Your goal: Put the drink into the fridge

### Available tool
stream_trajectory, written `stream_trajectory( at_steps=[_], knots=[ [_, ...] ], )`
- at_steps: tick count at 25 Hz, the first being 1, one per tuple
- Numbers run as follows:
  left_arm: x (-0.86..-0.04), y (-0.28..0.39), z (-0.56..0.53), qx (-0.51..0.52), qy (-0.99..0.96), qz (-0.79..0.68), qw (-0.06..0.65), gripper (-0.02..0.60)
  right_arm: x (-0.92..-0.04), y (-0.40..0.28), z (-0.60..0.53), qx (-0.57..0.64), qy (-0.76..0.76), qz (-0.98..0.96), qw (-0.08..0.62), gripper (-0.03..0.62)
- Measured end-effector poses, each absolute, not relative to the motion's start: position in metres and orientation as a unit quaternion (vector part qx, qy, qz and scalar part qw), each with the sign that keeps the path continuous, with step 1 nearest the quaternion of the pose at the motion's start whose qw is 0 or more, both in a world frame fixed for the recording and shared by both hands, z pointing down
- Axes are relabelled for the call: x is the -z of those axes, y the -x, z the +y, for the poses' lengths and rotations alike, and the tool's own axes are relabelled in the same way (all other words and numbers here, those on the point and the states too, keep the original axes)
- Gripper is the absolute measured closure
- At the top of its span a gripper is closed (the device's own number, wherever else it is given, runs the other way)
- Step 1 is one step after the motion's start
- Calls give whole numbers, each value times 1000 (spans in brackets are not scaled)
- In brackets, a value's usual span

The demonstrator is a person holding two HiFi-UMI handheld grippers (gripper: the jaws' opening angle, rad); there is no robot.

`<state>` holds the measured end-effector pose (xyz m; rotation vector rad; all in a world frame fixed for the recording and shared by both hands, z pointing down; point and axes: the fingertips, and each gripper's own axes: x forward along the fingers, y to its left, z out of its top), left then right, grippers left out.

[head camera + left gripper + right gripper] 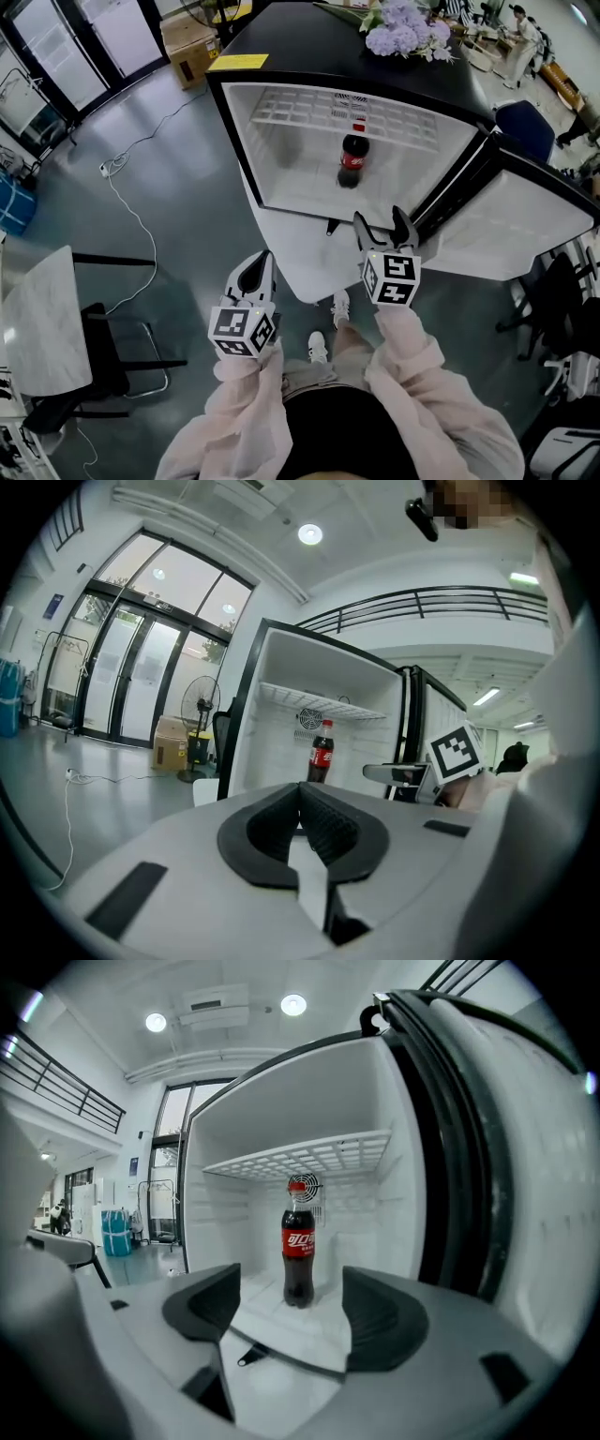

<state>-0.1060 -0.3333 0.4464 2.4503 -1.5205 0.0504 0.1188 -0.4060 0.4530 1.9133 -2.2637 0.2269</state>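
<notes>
Inside white ribbed fridge, dark cola bottle upright; right claw wide, empty; left claw closed.

1. The right hand-held gripper points toward the open fridge, its jaws apart with nothing between them.
2. Ahead of it and well apart, the cola bottle stands upright on the fridge's white floor, under the wire shelf.
3. The fridge door is swung open to this gripper's right.
4. The left hand-held gripper is to its left and a little further back, jaws together, above the grey floor.
5. Purple flowers lie on the fridge's black top, beyond the bottle.
</notes>
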Motion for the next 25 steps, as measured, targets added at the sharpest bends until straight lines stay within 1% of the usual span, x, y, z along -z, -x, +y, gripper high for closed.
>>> stream_trajectory(
  at_steps=[3, 9, 14, 20, 23, 25],
  knots=[
    [-450, 99, -321, -17, -848, -513, 130, 571, -459, -127, -385, -83, -645, -755, 89, 282],
    [-456, 83, -306, -17, -856, -499, 133, 571, -463, -150, -343, -93, -655, -745, 85, 393],
    [-454, 60, -302, -18, -869, -476, 132, 571, -454, -165, -310, -96, -653, -749, 65, 441],
    [-446, 37, -300, -17, -880, -458, 125, 571, -433, -187, -275, -101, -668, -737, 25, 554],
    [-445, 29, -302, -22, -885, -450, 120, 571, -426, -200, -267, -101, -678, -728, 11, 581],
    [-446, 25, -301, -23, -886, -448, 120, 571, -426, -205, -264, -102, -680, -726, 11, 583]
  ],
)
